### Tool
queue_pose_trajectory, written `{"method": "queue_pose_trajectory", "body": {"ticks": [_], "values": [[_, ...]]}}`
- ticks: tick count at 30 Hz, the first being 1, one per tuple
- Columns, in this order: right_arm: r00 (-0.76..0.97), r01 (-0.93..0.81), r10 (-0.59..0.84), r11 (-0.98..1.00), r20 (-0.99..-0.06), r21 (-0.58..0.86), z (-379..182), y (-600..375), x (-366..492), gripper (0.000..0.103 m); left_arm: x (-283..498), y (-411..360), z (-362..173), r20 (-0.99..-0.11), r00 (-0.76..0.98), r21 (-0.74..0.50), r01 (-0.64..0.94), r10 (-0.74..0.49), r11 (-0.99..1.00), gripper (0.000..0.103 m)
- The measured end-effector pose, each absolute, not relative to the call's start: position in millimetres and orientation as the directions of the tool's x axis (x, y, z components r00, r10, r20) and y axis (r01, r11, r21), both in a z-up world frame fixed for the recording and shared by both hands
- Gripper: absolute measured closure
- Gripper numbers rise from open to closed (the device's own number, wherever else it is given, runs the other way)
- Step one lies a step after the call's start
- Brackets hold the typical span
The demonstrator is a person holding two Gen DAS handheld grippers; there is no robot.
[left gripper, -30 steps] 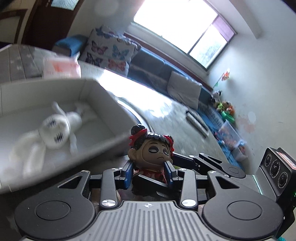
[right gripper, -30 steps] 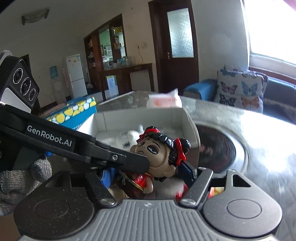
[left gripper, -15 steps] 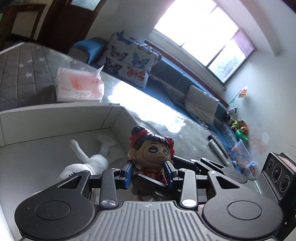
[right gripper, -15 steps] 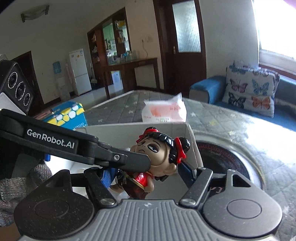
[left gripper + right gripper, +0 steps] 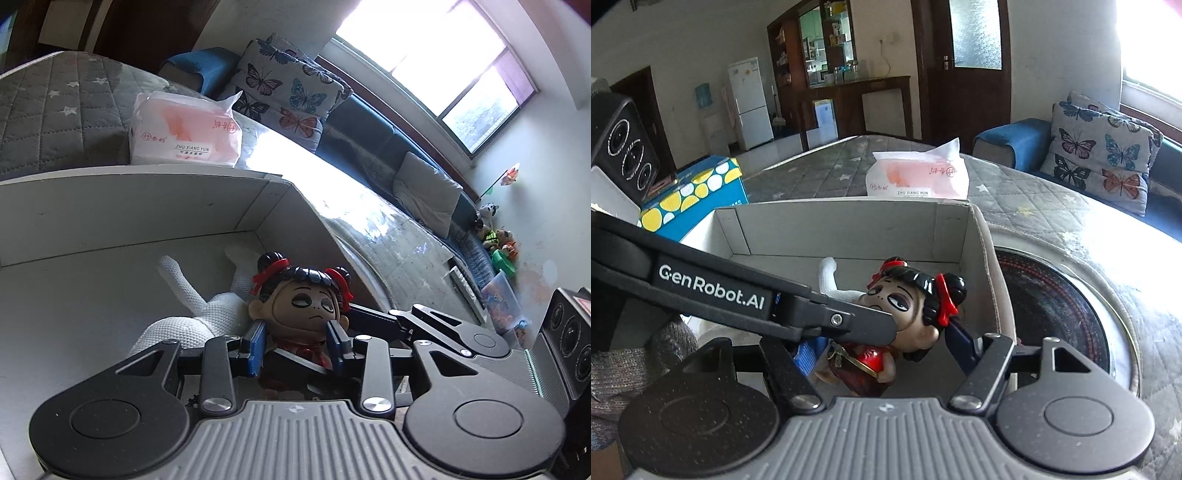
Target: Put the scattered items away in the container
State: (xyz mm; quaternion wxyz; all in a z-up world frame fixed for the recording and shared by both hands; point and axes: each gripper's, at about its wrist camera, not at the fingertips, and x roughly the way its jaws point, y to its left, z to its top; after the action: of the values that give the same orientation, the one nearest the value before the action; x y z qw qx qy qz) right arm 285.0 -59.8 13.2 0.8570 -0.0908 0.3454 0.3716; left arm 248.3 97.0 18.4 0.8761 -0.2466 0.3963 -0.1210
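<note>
Left gripper point(image 5: 295, 345) fingers clamped; right gripper point(image 5: 882, 347) fingers clamped, both angled downward

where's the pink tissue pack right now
The pink tissue pack lies on the quilted grey mattress just behind the white box's far wall, left of the butterfly cushion.

Glossy plastic figurine point(image 5: 908, 306), knitted white cloth toy point(image 5: 192, 314), matt cardboard box point(image 5: 849, 229).
</note>
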Motion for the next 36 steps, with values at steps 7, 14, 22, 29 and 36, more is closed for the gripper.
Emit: {"method": "queue_pose_trajectory", "body": {"ticks": [7, 14, 22, 29, 36], "values": [[0.488, -0.702, 0.565, 0.707, -0.665, 0.085, 13.4, -57.3, 280.5, 0.032, 244.1, 96.9, 20.0, -0.632, 0.662, -0.522, 0.018, -0.401, 0.853, 0.066], [0.512, -0.689, 0.559, 0.720, -0.652, 0.077, 17.0, -63.0, 272.3, 0.027, 238.6, 98.7, 24.5, -0.624, 0.671, -0.527, 0.018, -0.400, 0.850, 0.066], [0.537, -0.687, 0.562, 0.724, -0.628, 0.060, 26.3, -72.1, 255.2, 0.026, 223.1, 97.1, 31.8, -0.610, 0.688, -0.520, 0.026, -0.393, 0.854, 0.066], [0.563, -0.688, 0.585, 0.723, -0.584, 0.061, 41.1, -88.8, 226.0, 0.021, 196.4, 89.3, 45.5, -0.595, 0.714, -0.489, 0.044, -0.370, 0.871, 0.066], [0.579, -0.692, 0.605, 0.719, -0.547, 0.064, 49.3, -107.8, 187.9, 0.017, 161.9, 82.6, 52.6, -0.582, 0.727, -0.472, 0.063, -0.364, 0.880, 0.066]]}}
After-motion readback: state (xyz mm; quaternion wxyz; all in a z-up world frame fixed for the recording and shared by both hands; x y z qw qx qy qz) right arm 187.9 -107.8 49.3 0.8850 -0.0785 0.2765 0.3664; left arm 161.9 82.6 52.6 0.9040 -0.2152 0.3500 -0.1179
